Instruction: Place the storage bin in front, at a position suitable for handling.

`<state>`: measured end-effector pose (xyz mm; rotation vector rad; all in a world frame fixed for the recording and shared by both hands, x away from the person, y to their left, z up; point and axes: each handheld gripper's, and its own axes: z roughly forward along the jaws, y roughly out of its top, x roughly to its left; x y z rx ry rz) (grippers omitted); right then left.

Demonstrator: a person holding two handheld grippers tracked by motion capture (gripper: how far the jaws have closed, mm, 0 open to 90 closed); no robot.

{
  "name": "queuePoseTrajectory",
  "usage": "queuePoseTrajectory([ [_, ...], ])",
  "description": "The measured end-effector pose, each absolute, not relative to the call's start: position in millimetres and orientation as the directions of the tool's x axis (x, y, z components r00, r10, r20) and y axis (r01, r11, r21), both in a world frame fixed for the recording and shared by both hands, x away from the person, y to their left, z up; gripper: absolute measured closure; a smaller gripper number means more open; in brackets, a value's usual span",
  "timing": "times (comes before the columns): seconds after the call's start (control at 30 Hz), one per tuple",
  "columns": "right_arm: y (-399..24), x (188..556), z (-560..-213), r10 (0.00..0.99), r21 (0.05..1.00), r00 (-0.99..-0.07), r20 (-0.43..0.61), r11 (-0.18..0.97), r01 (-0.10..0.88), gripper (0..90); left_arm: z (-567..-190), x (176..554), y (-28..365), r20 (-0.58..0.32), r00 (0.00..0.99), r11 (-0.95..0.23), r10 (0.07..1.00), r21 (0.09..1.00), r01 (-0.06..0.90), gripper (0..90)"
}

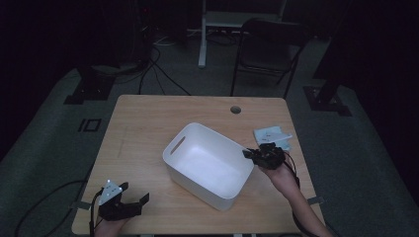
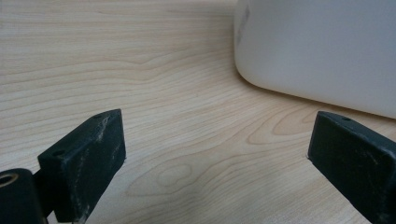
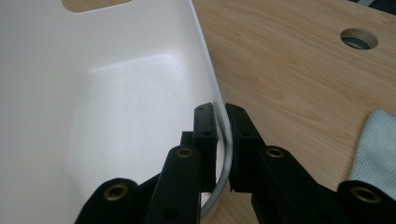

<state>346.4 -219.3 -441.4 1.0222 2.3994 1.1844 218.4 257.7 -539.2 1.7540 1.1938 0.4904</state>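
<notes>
My right gripper [image 3: 222,140] pinches the rim of the one white plastic bin [image 1: 207,165], which sits near the middle of the wooden table [image 1: 143,123]; the jaws hide the wall's lower edge. My left gripper [image 1: 132,193] rests spread and empty at the near left corner. One pale cloth [image 1: 272,136] lies beyond my right hand, its detail lost in the dim light.
</notes>
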Motion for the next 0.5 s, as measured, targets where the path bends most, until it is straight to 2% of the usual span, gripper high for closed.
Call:
queuePoseTrajectory([
  [0.23, -222.9, 343.1, -441.9, 0.702, 0.778, -0.709, 0.075, 0.403, 0.481, 80.2, -536.1, 219.1, 254.6, -0.171, 0.459, -0.096, 0.872, 0.859, 0.503, 4.2],
  [0.37, -225.1, 340.6, -442.5, 0.713, 0.784, -0.694, 0.102, 0.372, 0.497, 67.6, -529.7, 219.2, 250.2, -0.158, 0.479, -0.109, 0.864, 0.869, 0.483, 4.2],
  [0.5, -230.5, 335.6, -435.9, 0.722, 0.806, -0.682, 0.113, 0.335, 0.488, 61.5, -517.0, 222.7, 249.8, -0.162, 0.497, -0.101, 0.852, 0.882, 0.460, 4.2],
])
